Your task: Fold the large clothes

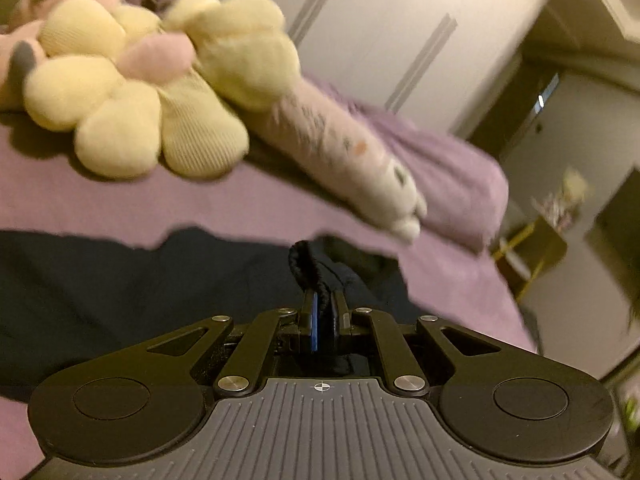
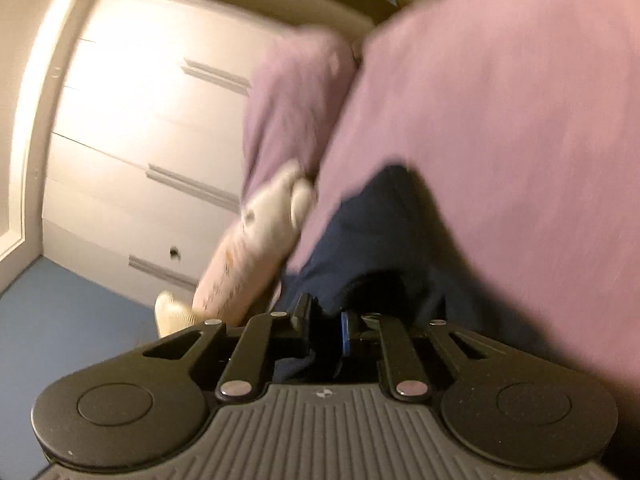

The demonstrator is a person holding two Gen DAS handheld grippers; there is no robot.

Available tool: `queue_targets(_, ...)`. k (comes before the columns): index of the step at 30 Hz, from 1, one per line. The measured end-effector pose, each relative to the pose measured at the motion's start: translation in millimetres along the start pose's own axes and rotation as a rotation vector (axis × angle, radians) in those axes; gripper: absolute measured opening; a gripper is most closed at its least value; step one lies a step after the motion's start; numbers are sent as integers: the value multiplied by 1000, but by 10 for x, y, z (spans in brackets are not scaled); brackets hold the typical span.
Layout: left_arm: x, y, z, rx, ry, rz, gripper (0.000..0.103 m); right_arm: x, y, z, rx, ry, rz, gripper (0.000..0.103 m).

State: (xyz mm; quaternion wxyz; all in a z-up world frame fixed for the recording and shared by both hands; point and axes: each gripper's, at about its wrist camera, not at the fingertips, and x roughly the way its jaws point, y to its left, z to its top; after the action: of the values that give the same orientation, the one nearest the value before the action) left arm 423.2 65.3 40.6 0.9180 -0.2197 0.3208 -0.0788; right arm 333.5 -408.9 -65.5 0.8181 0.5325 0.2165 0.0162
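Left gripper (image 1: pixel 324 312) pinching navy garment (image 1: pixel 120 288) hem at bed (image 1: pixel 200 204) near edge; right gripper (image 2: pixel 326 324) clenching same cloth (image 2: pixel 360 232). Fabric looking soft, limp, light, draping; hem seams judged best hold. Flower plush (image 1: pixel 132 92) lying beyond.

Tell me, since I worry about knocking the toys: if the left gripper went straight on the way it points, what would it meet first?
Probably the long white-and-lilac plush, lying across the purple bedsheet ahead of the left gripper, which is shut on the dark navy garment. Depth is unclear; it might pass over bare sheet first.
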Motion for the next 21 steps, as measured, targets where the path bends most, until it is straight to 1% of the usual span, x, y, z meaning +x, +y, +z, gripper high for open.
queue_targets(1, 92, -31, -89, 36, 13, 17, 9, -54, 25, 24, -68, -32, -43, 13)
queue_targets(2, 184, -80, -194, 92, 24, 46, 9, -74, 58, 20, -158, -54, -106, 13)
queue_targets(3, 298, -124, -331, 161, 32, 83, 9, -57, 69, 2, -228, -52, -165, 13)
queue_targets(4, 389, -139, -442, 200, 42, 118, 9, -1, 72, -29, -301, -36, -238, 13)
queue_targets(5, 503, -121, -557, 223, 60, 153, 9, 60, 45, -58, -345, -13, -286, 13)
queue_targets(6, 579, -80, -635, 223, 82, 174, 10, 103, 10, -67, -376, 11, -316, 11)
queue_targets(8, 693, 12, -759, 216, 99, 206, 10, 155, 39, -123, -480, 16, -350, 10)
queue_targets(11, 665, 12, -777, 238, 65, 220, 10, 209, 253, -284, -713, 9, -411, 11)
queue_targets(13, 603, -38, -728, 258, 28, 200, 10, 208, 385, -380, -831, -35, -408, 11)
queue_targets(15, 621, -95, -705, 313, 23, 188, 11, 256, 400, -384, -850, -41, -432, 10)
queue_targets(17, 713, -91, -748, 331, 55, 203, 12, 305, 294, -366, -812, -23, -462, 11)
queue_targets(19, 761, -70, -806, 332, 72, 229, 20, 275, 226, -378, -790, -1, -469, 12)
queue_targets(20, 750, -34, -821, 325, 72, 230, 23, 242, 250, -348, -786, 12, -463, 16)
queue_targets(21, 723, 9, -825, 315, 73, 232, 30, 177, 295, -301, -770, 25, -447, 20)
